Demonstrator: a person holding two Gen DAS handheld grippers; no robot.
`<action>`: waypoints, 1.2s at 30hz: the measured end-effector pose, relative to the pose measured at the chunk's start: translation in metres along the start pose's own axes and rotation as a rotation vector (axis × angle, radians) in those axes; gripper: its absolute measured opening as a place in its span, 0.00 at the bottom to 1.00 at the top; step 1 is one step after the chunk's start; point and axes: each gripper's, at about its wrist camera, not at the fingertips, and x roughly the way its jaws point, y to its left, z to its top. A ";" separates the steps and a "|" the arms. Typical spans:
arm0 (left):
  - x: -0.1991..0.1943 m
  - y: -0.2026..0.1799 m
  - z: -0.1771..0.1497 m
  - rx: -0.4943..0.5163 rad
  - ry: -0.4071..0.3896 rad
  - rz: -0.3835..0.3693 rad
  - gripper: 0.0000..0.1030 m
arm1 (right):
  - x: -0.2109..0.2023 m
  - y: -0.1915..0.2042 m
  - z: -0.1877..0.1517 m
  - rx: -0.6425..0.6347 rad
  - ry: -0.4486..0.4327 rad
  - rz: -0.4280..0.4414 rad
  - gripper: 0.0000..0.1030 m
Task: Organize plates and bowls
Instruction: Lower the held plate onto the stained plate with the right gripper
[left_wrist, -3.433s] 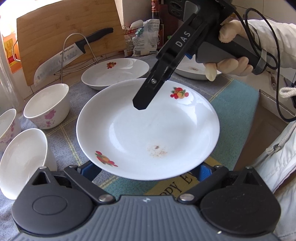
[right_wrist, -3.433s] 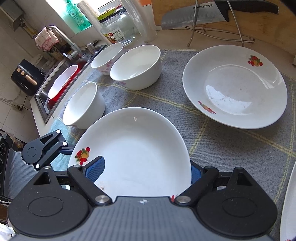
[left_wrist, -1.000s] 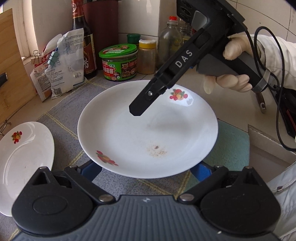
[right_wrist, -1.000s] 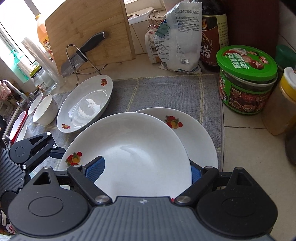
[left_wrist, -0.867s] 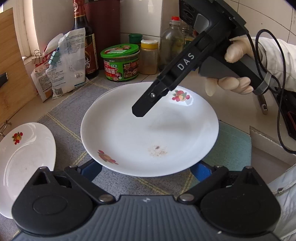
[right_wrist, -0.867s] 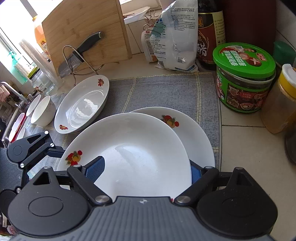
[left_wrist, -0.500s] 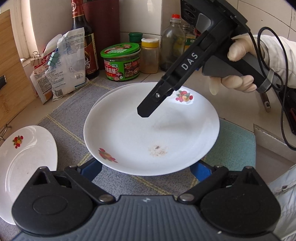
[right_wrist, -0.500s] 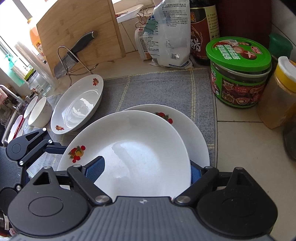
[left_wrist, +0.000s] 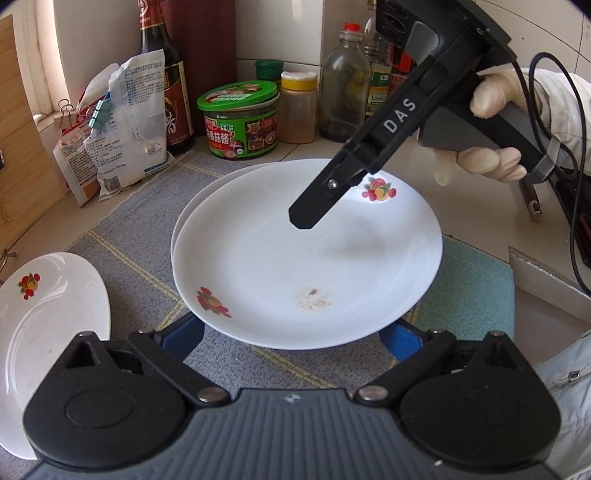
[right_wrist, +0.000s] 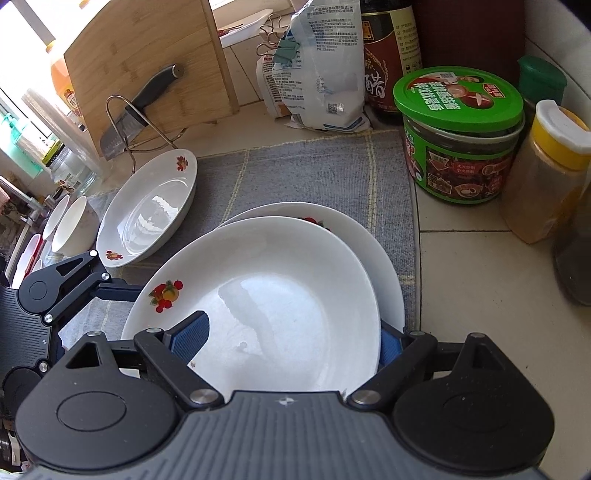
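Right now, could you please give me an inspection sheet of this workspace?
Surface: grey mat on a tiled counter.
Job's things: upper plate carried over lower plate, offset; third plate and bowls further along the mat.
Clutter: green-lidded jar, bottles, bags, knife on a rack.
Grippers: left gripper and right gripper both hold the upper plate.
Cables: black cable beside the right hand.
Surroundings: cutting board, tiled wall.

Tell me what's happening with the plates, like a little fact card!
held plate: white with fruit pictures, tilted over another plate
held by: left gripper and right gripper, both clamped on it
lower plate: lying on the grey mat
touching each other: cannot tell
spare plate: alone, further along the mat
bowls: beyond the spare plate
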 end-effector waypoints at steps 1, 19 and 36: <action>0.001 0.001 0.000 -0.003 0.003 0.000 0.97 | -0.001 -0.001 0.000 0.007 -0.004 0.006 0.91; 0.005 0.004 0.001 0.006 0.009 0.003 0.97 | -0.013 0.003 -0.003 0.002 -0.021 -0.014 0.91; 0.001 -0.001 0.000 0.014 -0.015 0.020 0.98 | -0.017 0.017 -0.003 -0.021 -0.013 -0.085 0.91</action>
